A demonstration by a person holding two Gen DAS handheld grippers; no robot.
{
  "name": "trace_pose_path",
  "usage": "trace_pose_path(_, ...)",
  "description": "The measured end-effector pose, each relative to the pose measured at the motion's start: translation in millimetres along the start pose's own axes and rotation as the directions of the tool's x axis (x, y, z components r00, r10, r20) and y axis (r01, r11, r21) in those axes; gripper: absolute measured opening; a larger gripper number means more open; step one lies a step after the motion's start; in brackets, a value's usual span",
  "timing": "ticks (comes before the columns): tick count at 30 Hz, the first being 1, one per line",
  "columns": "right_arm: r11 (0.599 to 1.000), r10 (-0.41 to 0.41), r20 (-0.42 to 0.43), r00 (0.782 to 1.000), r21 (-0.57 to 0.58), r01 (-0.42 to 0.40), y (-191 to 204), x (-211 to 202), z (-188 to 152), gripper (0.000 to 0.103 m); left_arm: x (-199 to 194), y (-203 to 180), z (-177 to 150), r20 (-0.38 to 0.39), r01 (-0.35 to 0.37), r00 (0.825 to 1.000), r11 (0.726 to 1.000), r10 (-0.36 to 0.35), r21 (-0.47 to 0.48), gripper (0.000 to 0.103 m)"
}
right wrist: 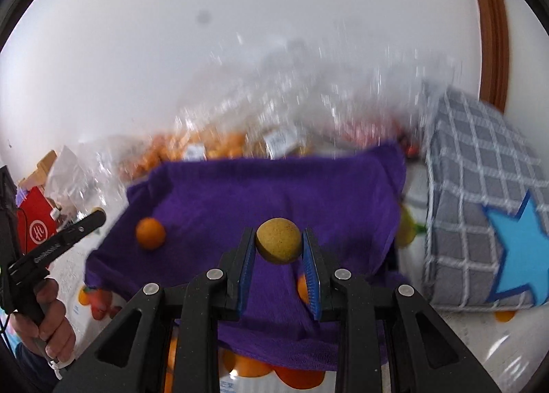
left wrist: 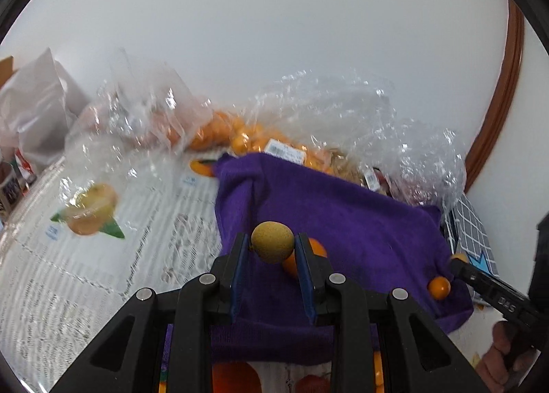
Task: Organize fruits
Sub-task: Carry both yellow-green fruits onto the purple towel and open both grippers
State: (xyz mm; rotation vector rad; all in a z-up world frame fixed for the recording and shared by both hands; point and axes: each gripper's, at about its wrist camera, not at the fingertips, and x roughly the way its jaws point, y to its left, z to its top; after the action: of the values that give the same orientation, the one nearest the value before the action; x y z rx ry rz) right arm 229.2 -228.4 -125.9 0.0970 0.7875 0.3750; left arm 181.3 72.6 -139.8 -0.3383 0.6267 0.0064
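Left tool (left wrist: 272, 245) around yellow fruit (left wrist: 272, 241)

A round yellow-brown fruit (left wrist: 272, 241) is clamped between the left gripper's pads, and a matching one (right wrist: 278, 239) between the right's; small oranges (right wrist: 150, 233) are scattered on purple cloth (right wrist: 274, 187) beyond

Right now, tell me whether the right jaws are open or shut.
Shut: the right gripper pinches a yellowish round fruit between its blue pads.
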Motion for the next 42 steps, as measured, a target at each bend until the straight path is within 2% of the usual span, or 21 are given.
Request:
trace_pose_path(4, 1.000, 0.021, -0.024, 0.999, 0.011, -0.021, -2, 11, -6, 0.027, 1, -1, -4, -0.009, 0.013, 1.000, 1.000, -0.013, 0.002, 0.026)
trace_pose_path(10, 0.997, 0.050, -0.023, 0.999, -0.058, -0.051, 14, 11, -14, 0.027, 2, -4, -7, -0.014, 0.035, 0.999, 0.999, -0.035, 0.006, 0.026)
trace_pose_path(13, 0.996, 0.014, -0.040, 0.999, -0.085, -0.017, 19, 14, -19, 0.027, 5, -6, -9, -0.026, 0.031, 0.999, 0.999, -0.030, 0.013, 0.026)
trace_pose_path(22, 0.995, 0.003, -0.093, 0.996, -0.095, -0.012, 23, 27, -26, 0.027, 9, -4, -11, -0.057, 0.036, 0.998, 0.999, -0.037, -0.012, 0.026)
trace_pose_path(31, 0.997, -0.012, -0.111, 0.994, -0.077, 0.003, 21, 32, -26, 0.027, 12, -7, -12, -0.072, 0.047, 0.996, 0.999, -0.046, 0.003, 0.026)
trace_pose_path(42, 0.994, -0.020, -0.099, 0.995, -0.106, 0.009, 26, 30, -27, 0.029, 17, -9, -14, -0.097, 0.053, 0.994, 0.998, -0.051, 0.016, 0.027)
